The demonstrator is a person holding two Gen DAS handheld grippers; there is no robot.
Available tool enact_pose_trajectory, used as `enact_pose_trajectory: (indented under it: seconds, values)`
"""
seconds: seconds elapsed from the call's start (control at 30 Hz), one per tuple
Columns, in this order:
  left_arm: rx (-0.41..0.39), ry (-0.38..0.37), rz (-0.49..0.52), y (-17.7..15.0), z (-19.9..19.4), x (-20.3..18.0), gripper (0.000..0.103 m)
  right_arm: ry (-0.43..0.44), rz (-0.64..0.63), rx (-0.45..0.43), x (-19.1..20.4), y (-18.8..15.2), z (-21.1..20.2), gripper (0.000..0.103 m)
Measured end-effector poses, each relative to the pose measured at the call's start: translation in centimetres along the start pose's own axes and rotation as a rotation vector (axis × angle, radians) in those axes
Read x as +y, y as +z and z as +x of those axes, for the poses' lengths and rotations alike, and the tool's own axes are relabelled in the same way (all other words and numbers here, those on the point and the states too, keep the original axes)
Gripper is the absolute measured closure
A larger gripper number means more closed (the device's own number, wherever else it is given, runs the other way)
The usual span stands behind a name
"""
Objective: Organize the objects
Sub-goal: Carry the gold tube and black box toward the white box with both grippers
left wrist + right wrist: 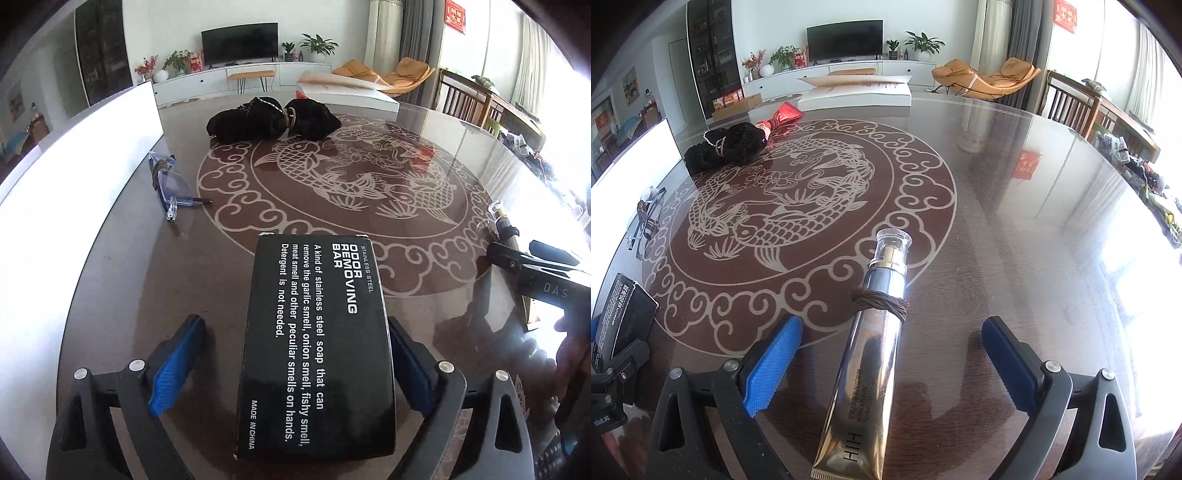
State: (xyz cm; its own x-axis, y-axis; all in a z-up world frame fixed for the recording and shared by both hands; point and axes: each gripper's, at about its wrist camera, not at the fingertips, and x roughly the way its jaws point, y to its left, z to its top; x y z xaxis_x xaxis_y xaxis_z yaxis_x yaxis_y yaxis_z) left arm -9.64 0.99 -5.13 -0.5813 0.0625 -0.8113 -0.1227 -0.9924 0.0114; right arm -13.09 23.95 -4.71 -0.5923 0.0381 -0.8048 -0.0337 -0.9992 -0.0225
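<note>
Glossy round tabletop with a carp pattern is seen in both views, living room behind.

Left gripper: fingers are spread, blue pads standing off either side of the black soap box. The box lies flat between them, long axis running straight ahead along the fingers, so a plain closing move is judged enough. The right pad is nearly at the box edge; contact cannot be told.

Right gripper: fingers are wide apart around the gold tube, nothing clamped. The tube's long axis is tilted slightly right of the finger line, crimped end nearest, clear cap farthest; a brown hair tie is wrapped round it.

Each item is nearer its own gripper. Black pouch and glasses are left well apart, far-left side.
</note>
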Motion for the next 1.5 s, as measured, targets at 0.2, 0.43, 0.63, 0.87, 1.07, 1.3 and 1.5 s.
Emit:
enact_pose_trajectory:
  seconds: [0.2,0.43,0.63,0.87,1.07,1.3,1.5]
  values:
    - [0.008,-0.022,0.023,0.0,0.1,-0.5,0.000,0.002,0.002,0.001,0.0,0.0,0.1,0.005]
    - [0.008,-0.022,0.021,0.1,0.2,-0.5,0.000,0.008,0.006,0.003,0.0,0.0,0.1,0.005]
    - [0.008,-0.022,0.021,0.1,0.2,-0.5,0.000,0.007,0.006,0.003,0.0,0.0,0.1,0.005]
    - [0.008,-0.023,0.021,0.1,0.2,-0.5,0.000,0.007,0.006,0.003,0.0,0.0,0.0,0.005]
    - [0.023,-0.035,0.036,0.2,0.2,-0.4,0.000,0.011,0.008,0.004,0.0,0.0,0.0,0.005]
    - [-0.044,-0.050,0.056,-0.5,-1.1,-0.1,0.046,0.062,-0.057,0.067,0.0,1.3,-0.4,0.077]
    - [-0.104,-0.128,-0.046,-2.2,-3.0,2.1,0.046,0.127,0.026,0.100,-1.5,0.8,-1.6,0.077]
